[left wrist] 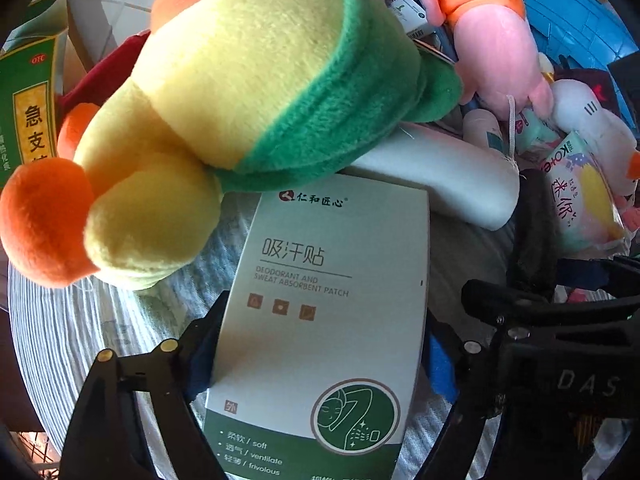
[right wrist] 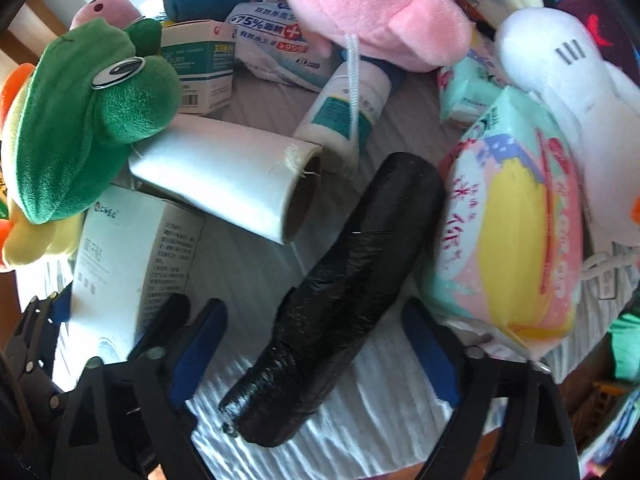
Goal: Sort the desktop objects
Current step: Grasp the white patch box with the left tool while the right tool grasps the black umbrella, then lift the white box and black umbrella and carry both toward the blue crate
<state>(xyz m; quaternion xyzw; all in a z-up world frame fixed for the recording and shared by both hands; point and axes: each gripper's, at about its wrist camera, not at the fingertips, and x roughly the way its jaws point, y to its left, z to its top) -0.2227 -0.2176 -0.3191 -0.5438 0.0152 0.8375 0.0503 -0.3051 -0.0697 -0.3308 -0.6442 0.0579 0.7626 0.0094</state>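
My left gripper [left wrist: 320, 344] has its blue-padded fingers pressed on both sides of a white and green sweat-patch box [left wrist: 332, 300], which lies on a striped cloth [left wrist: 60, 340]; the box also shows in the right wrist view [right wrist: 132, 256]. A yellow, green and orange plush frog [left wrist: 240, 92] lies over the box's far end. My right gripper [right wrist: 316, 344] is open, its fingers on either side of a black roll of bags [right wrist: 344, 300] that lies on the cloth, not touching it.
A white roll [right wrist: 224, 184], a small white bottle [right wrist: 344, 108], a pastel tissue pack [right wrist: 508, 220], a white plush [right wrist: 568, 92], a pink plush [right wrist: 372, 8] and medicine boxes [right wrist: 204, 68] crowd around. A green box [left wrist: 28, 112] stands at left. A blue basket [left wrist: 572, 16] is behind.
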